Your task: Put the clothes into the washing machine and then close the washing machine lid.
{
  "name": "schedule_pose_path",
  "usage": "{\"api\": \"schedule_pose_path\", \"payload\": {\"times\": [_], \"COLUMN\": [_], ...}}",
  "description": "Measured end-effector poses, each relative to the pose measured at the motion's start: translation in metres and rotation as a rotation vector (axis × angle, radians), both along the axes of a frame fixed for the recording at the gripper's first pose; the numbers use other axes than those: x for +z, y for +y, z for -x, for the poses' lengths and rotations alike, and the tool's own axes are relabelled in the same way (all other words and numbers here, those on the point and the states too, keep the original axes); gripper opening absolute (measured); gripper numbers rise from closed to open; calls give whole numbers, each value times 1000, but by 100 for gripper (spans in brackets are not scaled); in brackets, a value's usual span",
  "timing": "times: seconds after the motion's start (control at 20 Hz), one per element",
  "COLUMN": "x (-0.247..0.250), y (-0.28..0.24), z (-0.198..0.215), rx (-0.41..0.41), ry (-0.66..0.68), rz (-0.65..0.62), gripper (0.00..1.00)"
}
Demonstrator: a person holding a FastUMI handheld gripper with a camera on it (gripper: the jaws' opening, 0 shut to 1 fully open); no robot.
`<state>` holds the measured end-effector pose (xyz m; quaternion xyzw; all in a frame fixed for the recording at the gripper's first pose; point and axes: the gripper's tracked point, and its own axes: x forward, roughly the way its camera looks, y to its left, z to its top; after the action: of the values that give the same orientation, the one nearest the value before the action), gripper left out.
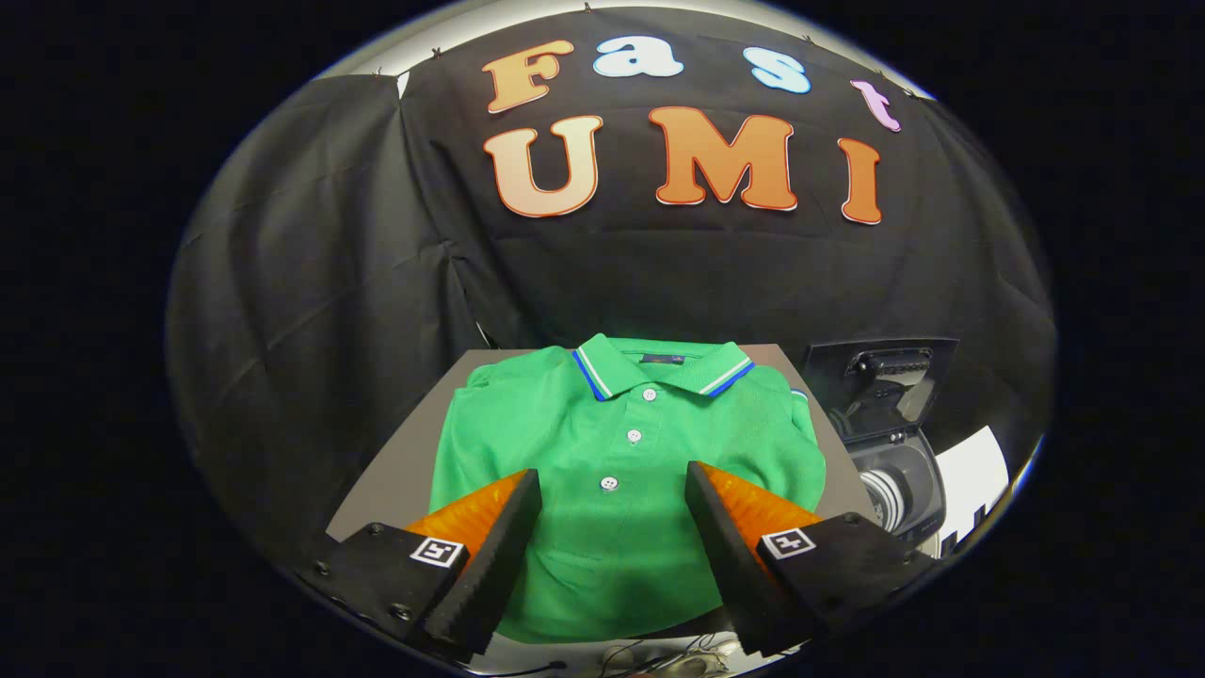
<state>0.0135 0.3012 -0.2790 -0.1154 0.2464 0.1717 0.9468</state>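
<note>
Black cloth walls the booth behind a grey table point(395, 471). Green polo shirt point(621, 471), folded flat with collar at the far end, covers most of the table. Right of it stands the washing machine point(894, 471), lid point(880, 372) raised. The gripper point(612, 527) hangs spread wide above the shirt's near half, holding nothing; fabric shows between the fingers. Likely risk: pinching one layer only, so the shirt unfolds and drags.
</note>
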Motion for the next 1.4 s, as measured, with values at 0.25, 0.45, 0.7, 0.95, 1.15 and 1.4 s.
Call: {"api": "schedule_pose_path", "payload": {"times": [0.25, 0.45, 0.7, 0.95, 1.15, 1.4], "x": [-7, -15, -12, -5, 3, 37], "y": [-2, -6, -8, -17, -30, -39], "z": [-1, 0, 2, 0, 6, 5], "rx": [-10, -2, 23, 26, 25, 49], "ry": [-9, -34, -53, 110, 119, 45], "rz": [28, 163, 121, -141, -151, -107], "gripper": [99, 95, 62, 18, 8, 8]}}
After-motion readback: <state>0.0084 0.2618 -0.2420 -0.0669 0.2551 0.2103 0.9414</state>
